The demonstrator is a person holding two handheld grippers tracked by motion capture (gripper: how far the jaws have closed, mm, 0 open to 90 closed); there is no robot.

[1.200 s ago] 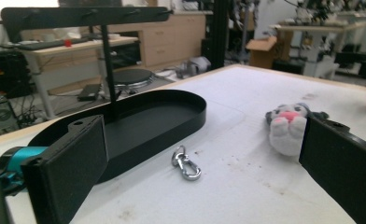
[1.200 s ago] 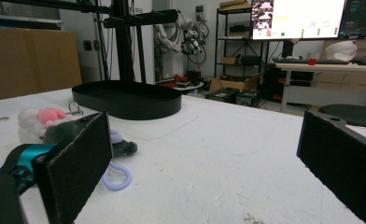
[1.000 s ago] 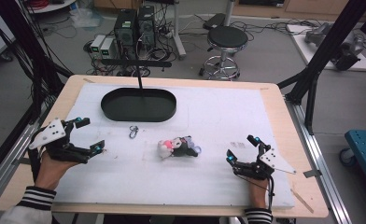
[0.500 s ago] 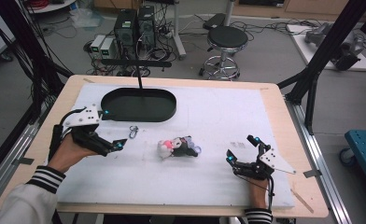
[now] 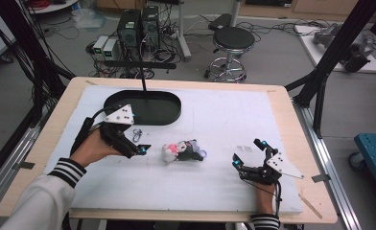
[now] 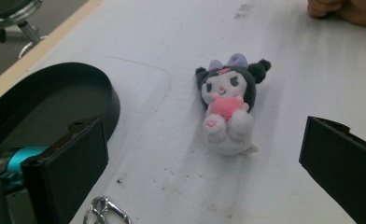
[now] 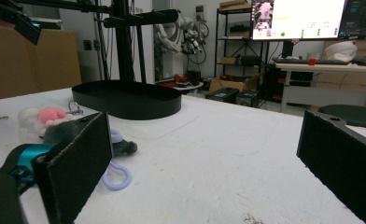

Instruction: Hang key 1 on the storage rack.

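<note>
A small plush toy (image 5: 182,151), black and white with a pink heart and a purple bow, lies on the white mat (image 5: 215,191). My left gripper (image 5: 140,143) is open just left of it. In the left gripper view the plush toy (image 6: 228,107) lies on its back ahead of the wide-open left gripper (image 6: 202,140), not touched. My right gripper (image 5: 248,153) rests open on the mat to the toy's right. In the right gripper view the plush toy (image 7: 50,119) lies behind the left jaw of the right gripper (image 7: 204,140).
A black oval tray (image 5: 174,115) sits at the back left, with a black post and crossbar (image 5: 143,81) over it. A metal clip (image 5: 137,135) lies between the tray and my left hand. The toy's purple loop (image 7: 116,179) lies on the mat.
My left gripper has moved right and inward from the table's left edge to just beside the plush toy. The right gripper and the toy have stayed put.
</note>
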